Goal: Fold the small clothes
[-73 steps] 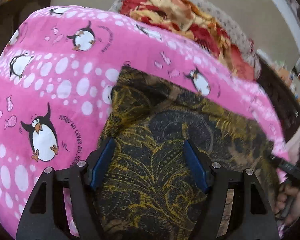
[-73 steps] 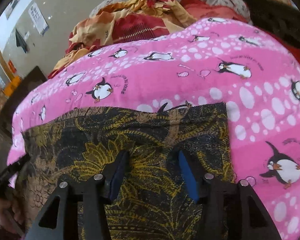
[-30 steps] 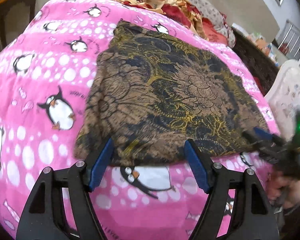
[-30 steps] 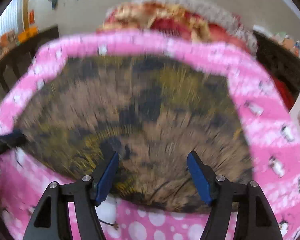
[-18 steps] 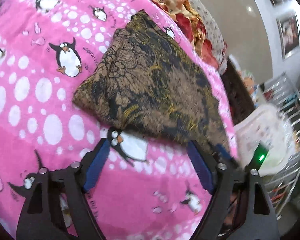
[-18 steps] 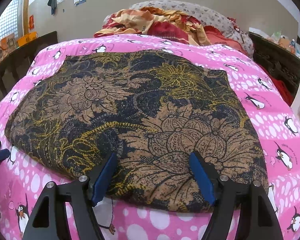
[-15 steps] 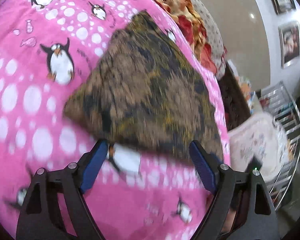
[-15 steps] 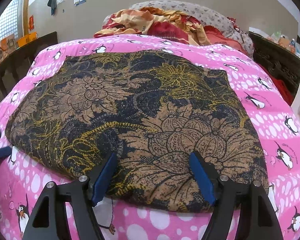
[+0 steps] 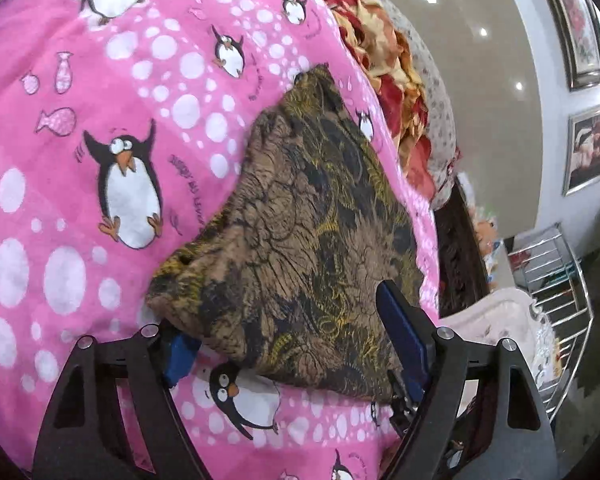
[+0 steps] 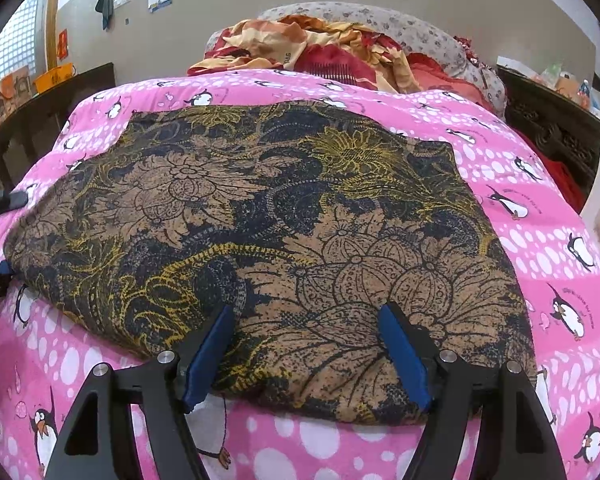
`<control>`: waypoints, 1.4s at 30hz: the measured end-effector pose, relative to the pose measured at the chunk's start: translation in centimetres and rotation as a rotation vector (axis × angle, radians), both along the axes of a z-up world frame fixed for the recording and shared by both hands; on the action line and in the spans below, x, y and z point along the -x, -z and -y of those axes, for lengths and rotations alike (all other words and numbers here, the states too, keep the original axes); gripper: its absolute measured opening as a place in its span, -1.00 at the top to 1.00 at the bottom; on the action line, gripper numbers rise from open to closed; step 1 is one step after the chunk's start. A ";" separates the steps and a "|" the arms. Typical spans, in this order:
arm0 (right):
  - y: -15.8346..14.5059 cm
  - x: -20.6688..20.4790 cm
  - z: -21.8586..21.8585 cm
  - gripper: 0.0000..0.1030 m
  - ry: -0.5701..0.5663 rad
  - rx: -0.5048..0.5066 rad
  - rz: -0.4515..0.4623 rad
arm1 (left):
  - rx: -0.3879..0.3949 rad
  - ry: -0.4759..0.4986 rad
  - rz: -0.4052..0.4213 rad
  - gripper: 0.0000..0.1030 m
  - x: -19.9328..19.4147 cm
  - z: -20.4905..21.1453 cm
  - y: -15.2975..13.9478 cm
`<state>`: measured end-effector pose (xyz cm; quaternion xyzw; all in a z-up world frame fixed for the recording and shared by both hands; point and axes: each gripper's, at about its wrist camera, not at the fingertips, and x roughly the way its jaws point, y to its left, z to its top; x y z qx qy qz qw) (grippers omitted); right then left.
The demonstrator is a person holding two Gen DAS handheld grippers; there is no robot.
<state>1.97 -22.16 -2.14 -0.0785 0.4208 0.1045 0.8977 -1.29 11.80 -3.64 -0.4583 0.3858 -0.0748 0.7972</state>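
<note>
Batik cloth, brown, black and yellow, lying folded flat on pink penguin blanket of the bed. Left edge at blanket's left border, near corner touching left gripper: fingers wide apart, one blue pad tucked under the corner, other above the near edge, nothing pinched. Near edge thick, lifted a little off the blanket. Right gripper low before the near edge, fingers spread wide, holding nothing. Wide bare blanket to the right of cloth. Crumpled red-orange bedding beyond far edge.
</note>
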 end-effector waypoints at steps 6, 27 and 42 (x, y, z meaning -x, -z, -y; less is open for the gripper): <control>-0.6 -0.4 0.0 -0.42 -0.012 0.006 -0.044 | -0.039 -0.066 -0.018 0.00 0.4 -0.7 0.6; -8.7 -20.8 -19.9 -0.43 -0.455 -0.340 -0.467 | -0.590 0.111 0.323 0.74 0.0 7.0 -5.1; -3.9 -22.3 -30.3 0.53 -0.525 0.124 -0.580 | -0.536 0.172 0.373 0.74 -0.9 9.1 -6.3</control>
